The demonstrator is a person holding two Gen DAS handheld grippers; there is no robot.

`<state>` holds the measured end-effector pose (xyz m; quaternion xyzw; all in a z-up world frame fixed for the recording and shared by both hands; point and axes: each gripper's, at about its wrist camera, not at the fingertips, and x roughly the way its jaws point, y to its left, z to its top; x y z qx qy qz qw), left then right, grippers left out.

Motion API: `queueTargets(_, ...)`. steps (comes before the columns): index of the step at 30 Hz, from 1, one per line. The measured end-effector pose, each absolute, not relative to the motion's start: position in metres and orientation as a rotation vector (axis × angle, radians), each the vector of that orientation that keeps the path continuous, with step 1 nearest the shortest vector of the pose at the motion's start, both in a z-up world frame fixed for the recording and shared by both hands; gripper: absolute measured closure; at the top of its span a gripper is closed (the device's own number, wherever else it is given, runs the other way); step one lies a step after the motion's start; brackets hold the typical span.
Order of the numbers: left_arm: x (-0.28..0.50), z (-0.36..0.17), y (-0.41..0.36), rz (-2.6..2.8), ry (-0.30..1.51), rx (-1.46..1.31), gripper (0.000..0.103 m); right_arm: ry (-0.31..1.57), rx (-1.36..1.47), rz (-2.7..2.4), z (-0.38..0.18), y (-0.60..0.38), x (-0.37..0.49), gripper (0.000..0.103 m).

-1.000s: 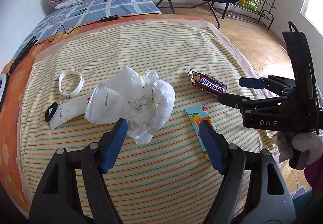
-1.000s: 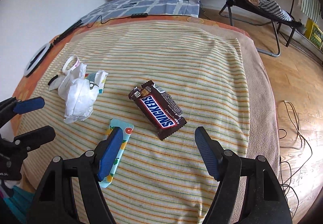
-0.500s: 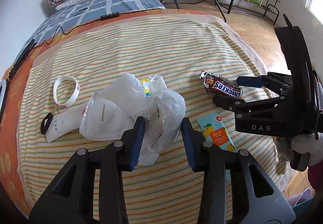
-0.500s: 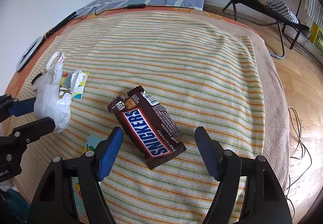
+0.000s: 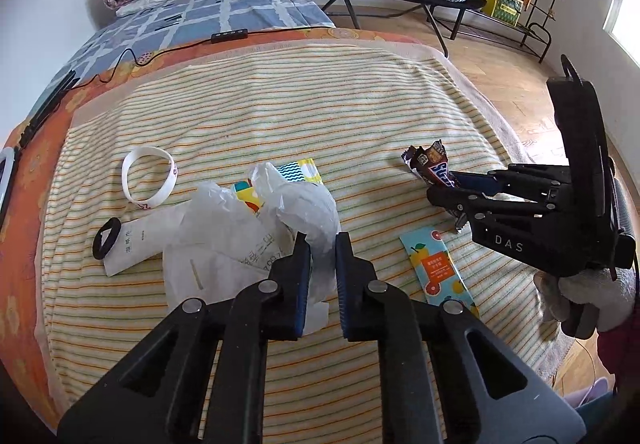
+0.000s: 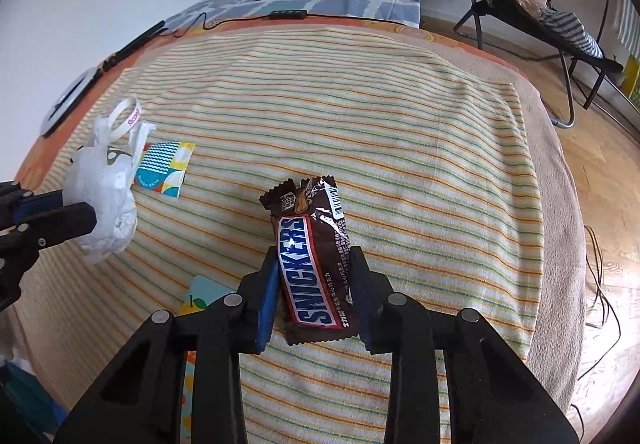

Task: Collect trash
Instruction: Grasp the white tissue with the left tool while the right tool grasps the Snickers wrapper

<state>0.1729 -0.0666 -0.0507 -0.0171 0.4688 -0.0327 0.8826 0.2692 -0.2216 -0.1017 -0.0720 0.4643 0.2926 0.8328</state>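
Both grippers angle down at the bed. Left gripper [image 5: 322,244] pinches the bag [image 5: 248,228]; right gripper [image 6: 314,268] closing, pads squeezing the Snickers [image 6: 310,256].

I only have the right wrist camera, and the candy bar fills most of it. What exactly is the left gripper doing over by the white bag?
Observer: The left gripper is shut on a fold of the white plastic bag.
Operator: Anything lying behind that bag?
Observer: Yes, a white packet with a black ring at its end, next to the wristband.
Operator: And the fruit-print sachet I only half see?
Observer: The sachet lies flat on the striped blanket, between the bag and the candy bar, apart from the bag.
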Motion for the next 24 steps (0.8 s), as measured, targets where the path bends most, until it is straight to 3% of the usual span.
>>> queueTargets(6, 0.162, -0.042, -0.057, -0.072, 0.962, -0.051, 0.094, 0.947, -0.126, 0.614, -0.089, -0.225, 0.265, 0.087)
queueTargets(24, 0.084, 0.007, -0.036, -0.11, 0.891, -0.079, 0.094, 0.843, -0.147, 0.7, -0.03, -0.216, 0.198, 0.087)
